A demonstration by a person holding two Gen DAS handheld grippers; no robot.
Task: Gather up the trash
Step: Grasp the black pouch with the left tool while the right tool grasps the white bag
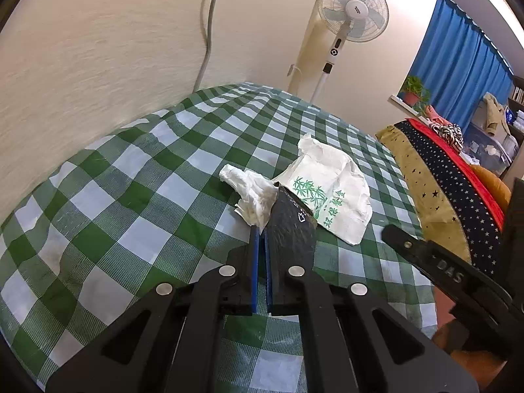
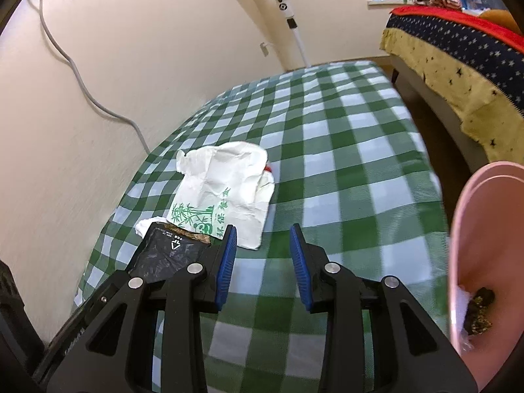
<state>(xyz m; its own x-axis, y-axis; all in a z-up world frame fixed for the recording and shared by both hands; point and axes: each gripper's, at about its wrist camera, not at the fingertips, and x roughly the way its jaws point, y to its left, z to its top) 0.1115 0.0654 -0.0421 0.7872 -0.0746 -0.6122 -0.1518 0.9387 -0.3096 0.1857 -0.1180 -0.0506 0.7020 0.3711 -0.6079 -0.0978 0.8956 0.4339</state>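
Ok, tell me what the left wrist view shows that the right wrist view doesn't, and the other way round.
Only the left wrist view shows the left gripper shut on the crumpled white tissue, and the fan's whole head.

Only the right wrist view shows the pink bin with dark scraps inside, and the right gripper open with nothing between its pads.

Both show the white bag with green bamboo print, the black wrapper, the green checked tablecloth and the starred bedcover.

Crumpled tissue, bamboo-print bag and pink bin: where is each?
crumpled tissue [image 1: 252,193]: left wrist view, on its bunched middle.
bamboo-print bag [image 2: 226,183]: right wrist view, on its plain white upper part.
pink bin [image 2: 484,229]: right wrist view, on its inner wall.
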